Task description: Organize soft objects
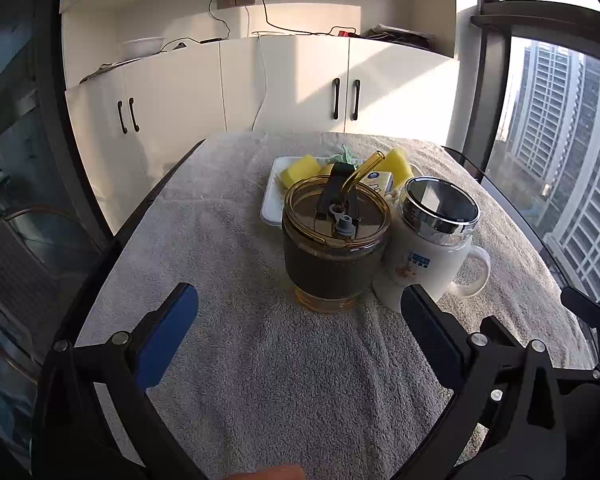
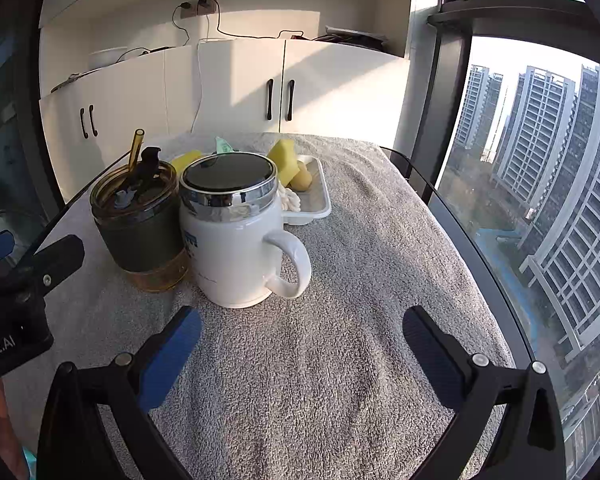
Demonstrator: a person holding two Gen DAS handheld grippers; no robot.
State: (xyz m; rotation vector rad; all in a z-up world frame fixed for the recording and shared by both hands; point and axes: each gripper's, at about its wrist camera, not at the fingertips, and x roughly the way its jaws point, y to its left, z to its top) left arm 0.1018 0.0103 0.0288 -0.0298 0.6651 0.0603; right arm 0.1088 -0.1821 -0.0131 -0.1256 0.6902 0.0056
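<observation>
A white tray (image 1: 269, 204) at the far middle of the towel-covered table holds soft things: yellow sponges (image 1: 300, 170), a green cloth (image 1: 345, 156), a small packet (image 1: 377, 181) and a white rope piece (image 2: 291, 199). The tray also shows in the right wrist view (image 2: 320, 200) with a yellow sponge (image 2: 283, 156). My left gripper (image 1: 299, 312) is open and empty, close in front of the amber tumbler (image 1: 335, 248). My right gripper (image 2: 302, 330) is open and empty, in front of the white mug (image 2: 232, 240).
The amber tumbler with straw (image 2: 140, 224) and the white lidded mug (image 1: 432, 240) stand side by side in front of the tray. A grey towel (image 1: 220, 264) covers the round glass table. White cabinets (image 1: 292, 84) stand behind; a window is at the right.
</observation>
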